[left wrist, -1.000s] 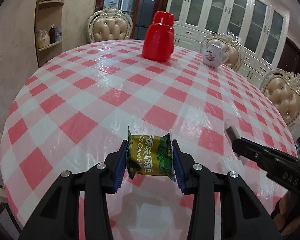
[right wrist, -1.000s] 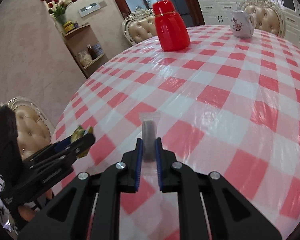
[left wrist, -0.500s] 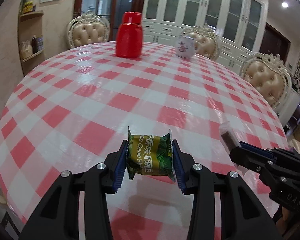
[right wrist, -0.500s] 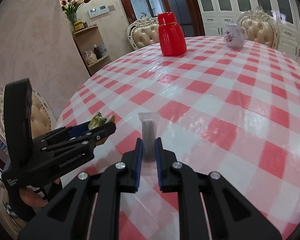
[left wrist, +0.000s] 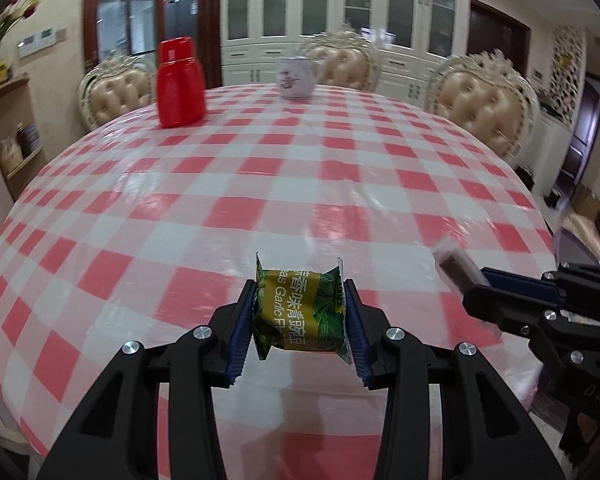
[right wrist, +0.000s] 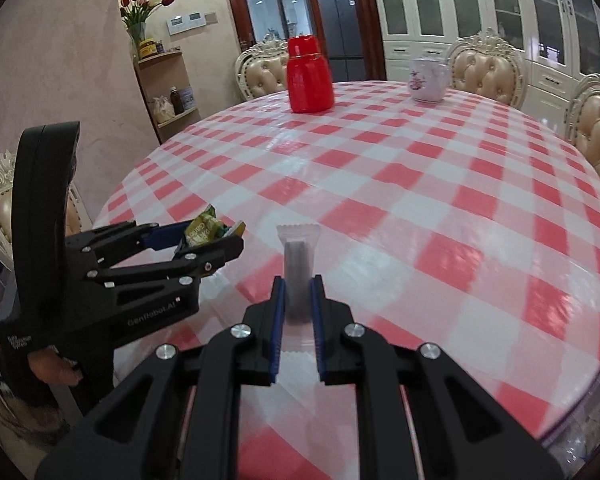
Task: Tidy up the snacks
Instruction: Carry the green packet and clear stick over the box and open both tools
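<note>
My left gripper (left wrist: 300, 304) is shut on a green and yellow snack packet (left wrist: 300, 314), held by its two crimped ends above the near edge of the table. The same packet (right wrist: 206, 229) shows at the left of the right wrist view, in the left gripper (right wrist: 216, 240). My right gripper (right wrist: 298, 292) is shut on a slim clear-wrapped snack bar (right wrist: 298, 256) with a dark filling, which sticks up past the pads. That bar (left wrist: 454, 268) and the right gripper (left wrist: 482, 286) appear at the right of the left wrist view.
A round table with a red-and-white checked cloth (left wrist: 300, 184) fills both views. A red flask (left wrist: 180, 84) and a white flowered teapot (left wrist: 296, 80) stand at its far side. Padded chairs (left wrist: 484, 100) ring the table. A shelf (right wrist: 168, 92) stands by the left wall.
Both grippers have swung sideways along the table's near edge, so the flask and teapot have shifted left in the views. Each snack stays held as before.
</note>
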`<state>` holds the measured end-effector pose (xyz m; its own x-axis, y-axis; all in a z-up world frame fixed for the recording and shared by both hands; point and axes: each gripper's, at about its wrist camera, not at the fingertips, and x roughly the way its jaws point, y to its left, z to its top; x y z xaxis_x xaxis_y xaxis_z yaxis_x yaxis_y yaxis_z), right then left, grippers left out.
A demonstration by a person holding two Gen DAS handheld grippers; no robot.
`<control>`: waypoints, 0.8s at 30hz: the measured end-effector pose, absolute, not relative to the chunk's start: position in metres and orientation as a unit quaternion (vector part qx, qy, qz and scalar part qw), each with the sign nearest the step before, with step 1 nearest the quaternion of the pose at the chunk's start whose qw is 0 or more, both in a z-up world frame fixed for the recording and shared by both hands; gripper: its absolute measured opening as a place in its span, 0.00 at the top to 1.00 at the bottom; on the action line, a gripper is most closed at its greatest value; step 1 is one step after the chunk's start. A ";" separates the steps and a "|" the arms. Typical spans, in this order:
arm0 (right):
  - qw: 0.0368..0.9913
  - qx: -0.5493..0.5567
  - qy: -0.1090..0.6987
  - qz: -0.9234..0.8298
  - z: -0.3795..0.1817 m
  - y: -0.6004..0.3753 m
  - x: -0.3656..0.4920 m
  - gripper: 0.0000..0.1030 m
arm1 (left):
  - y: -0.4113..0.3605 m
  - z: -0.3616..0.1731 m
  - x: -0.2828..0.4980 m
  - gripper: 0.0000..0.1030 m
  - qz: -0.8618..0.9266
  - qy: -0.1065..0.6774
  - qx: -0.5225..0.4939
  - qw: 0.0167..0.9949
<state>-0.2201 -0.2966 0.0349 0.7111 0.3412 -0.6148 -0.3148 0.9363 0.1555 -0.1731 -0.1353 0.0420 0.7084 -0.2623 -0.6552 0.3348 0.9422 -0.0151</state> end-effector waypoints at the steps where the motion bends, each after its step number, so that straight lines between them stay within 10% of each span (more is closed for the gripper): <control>1: 0.925 0.017 0.337 0.175 0.035 -0.300 -0.223 0.87 | -0.140 0.041 -0.174 0.61 -0.166 0.346 0.057 0.922; 24: 0.926 -0.005 0.377 -0.022 0.034 -0.468 -0.355 0.87 | -0.356 0.055 -0.247 0.61 -0.391 0.344 0.185 0.834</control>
